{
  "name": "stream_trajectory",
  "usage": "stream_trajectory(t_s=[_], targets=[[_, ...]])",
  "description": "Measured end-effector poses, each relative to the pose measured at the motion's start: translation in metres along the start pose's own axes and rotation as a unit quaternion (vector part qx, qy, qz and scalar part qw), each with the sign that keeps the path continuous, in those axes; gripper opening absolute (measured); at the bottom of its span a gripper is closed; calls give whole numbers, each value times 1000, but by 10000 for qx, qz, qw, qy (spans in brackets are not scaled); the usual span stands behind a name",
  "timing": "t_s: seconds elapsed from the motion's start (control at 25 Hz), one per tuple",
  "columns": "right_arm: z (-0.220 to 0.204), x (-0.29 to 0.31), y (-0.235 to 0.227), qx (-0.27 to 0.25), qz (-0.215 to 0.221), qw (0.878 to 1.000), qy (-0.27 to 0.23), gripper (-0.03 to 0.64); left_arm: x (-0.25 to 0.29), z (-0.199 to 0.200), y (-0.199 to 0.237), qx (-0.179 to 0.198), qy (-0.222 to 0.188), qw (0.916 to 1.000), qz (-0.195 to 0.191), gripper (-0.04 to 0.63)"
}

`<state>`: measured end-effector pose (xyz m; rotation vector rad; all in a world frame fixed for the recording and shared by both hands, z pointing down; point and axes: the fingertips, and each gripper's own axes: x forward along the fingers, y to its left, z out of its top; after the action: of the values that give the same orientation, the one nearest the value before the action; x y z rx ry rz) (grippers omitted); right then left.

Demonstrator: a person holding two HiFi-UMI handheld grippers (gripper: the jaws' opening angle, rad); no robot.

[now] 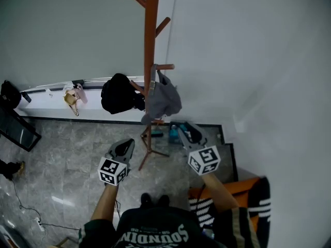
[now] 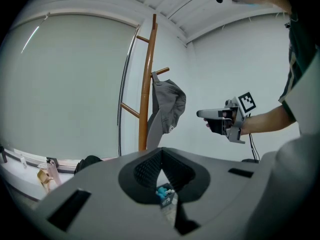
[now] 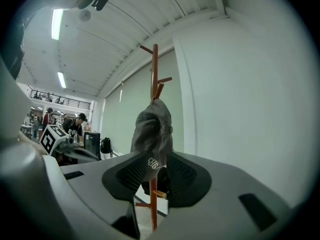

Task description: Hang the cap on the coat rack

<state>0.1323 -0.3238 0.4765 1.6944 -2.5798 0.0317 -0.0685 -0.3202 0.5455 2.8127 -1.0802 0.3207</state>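
- Between the jaws of your right gripper (image 1: pixel 182 128) nothing is pinched: they stand wide apart and released, and the cap shows only beyond them, in line with the gap and not touching either pad.
- Your left gripper (image 1: pixel 124 148) hangs lower on the other side, jaws a little apart and empty. I judge that you hold it out of the way, since nothing near it needs steadying.
- Just past the right gripper, the grey fabric baseball cap (image 1: pixel 164 99) hangs from a short peg (image 1: pixel 166 66) on the reddish-brown wooden coat rack (image 1: pixel 150 35). It droops crown-down against the pole, so the peg appears to carry all its weight (which would explain why your claw can stand open). The hanging looks done.
- Other pegs higher on the pole are bare.
- At the rack's foot sit some blue items (image 1: pixel 173 133), too small to name.
- Under the rack is a grey marbled tile floor (image 1: pixel 67 164), with a thin cable (image 1: pixel 26 205) trailing across it at the left.
- Along the far edge a low white ledge (image 1: pixel 46 107) bears a black bag (image 1: pixel 118 93) and a small pale object.
- Plain white walls (image 1: pixel 258 61) meet in the corner behind the rack.
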Motion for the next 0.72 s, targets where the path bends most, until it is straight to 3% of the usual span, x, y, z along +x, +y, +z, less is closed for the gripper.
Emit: stream_trajectory(t_s=[0.2, 0.4, 0.72], targets=[[-29, -12, 25, -277, 98, 9991, 314, 88, 0, -3, -4, -8, 0, 10000, 3, 0], [-51, -26, 36, -312, -25, 9987, 407, 4, -2, -8, -8, -92, -8, 10000, 14, 2], [-70, -36, 38, -128, -242, 9989, 380, -3, -6, -13, -19, -109, -48, 9999, 1, 0]])
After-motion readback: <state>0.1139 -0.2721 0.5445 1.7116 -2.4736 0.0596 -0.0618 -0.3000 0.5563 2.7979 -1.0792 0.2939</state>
